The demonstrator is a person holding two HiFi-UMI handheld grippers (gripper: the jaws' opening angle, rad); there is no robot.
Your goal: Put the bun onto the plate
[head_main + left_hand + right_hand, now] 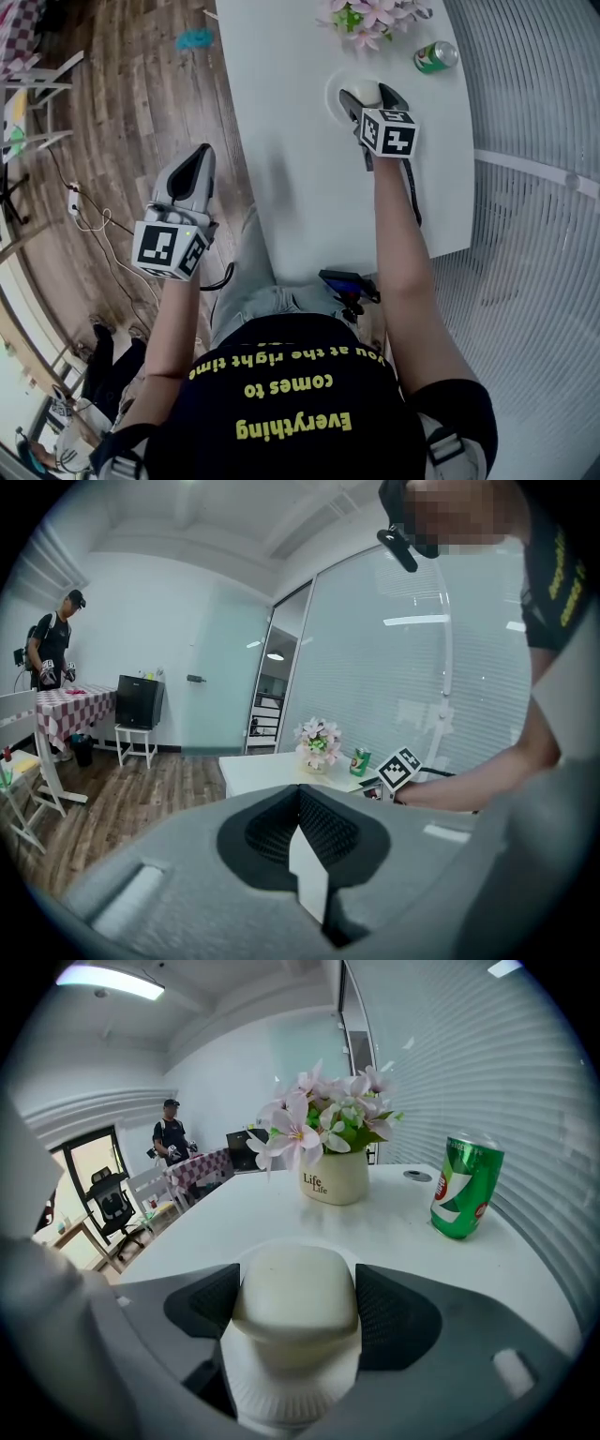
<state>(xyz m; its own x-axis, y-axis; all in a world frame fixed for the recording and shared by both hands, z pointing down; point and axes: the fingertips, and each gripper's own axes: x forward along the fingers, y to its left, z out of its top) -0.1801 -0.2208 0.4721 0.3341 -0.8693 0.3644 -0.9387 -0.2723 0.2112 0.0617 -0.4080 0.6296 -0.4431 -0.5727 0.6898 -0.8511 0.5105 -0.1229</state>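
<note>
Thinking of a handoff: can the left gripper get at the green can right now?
Probably not: left gripper hangs left of the table, jaws shut, and the can stands far across, past the right gripper holding the bun.

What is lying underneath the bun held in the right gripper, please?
A white ribbed paper plate lies below the bun; its middle is covered, so whether they touch cannot be seen.

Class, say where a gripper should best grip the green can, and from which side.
Probably across the middle of the green can, coming level from the near side: it stands upright, its round wall is straight there, and the flower pot stands to its left.
</note>
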